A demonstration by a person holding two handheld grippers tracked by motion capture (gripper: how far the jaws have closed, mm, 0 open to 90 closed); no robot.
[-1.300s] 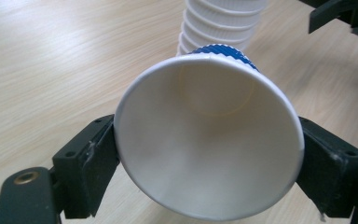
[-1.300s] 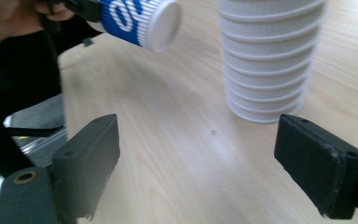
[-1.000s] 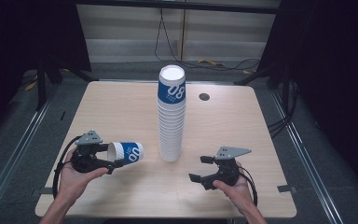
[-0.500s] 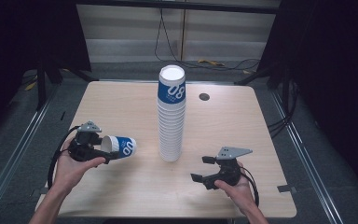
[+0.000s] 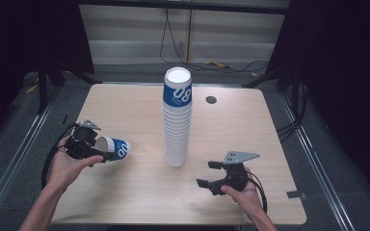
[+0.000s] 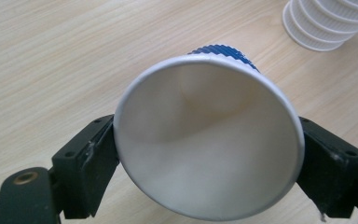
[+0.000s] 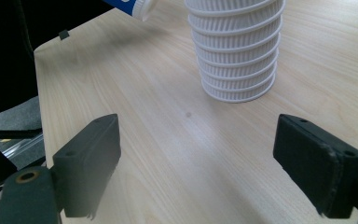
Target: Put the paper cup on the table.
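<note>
Paper cup (image 5: 114, 147): on its side, mouth toward the left gripper (image 5: 92, 153), held over the worktop's (image 5: 125, 192) left part.
Cup stack (image 5: 177, 118): upright, mid-worktop, well apart.
Left fingers (image 6: 91, 165): clamped on the cup's rim.
Right gripper (image 5: 211, 174): fingers (image 7: 89, 158) wide apart, empty, near stack.

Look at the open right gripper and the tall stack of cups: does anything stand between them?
Nothing visible does. Bare table lies between the right gripper and the stack of cups.
</note>
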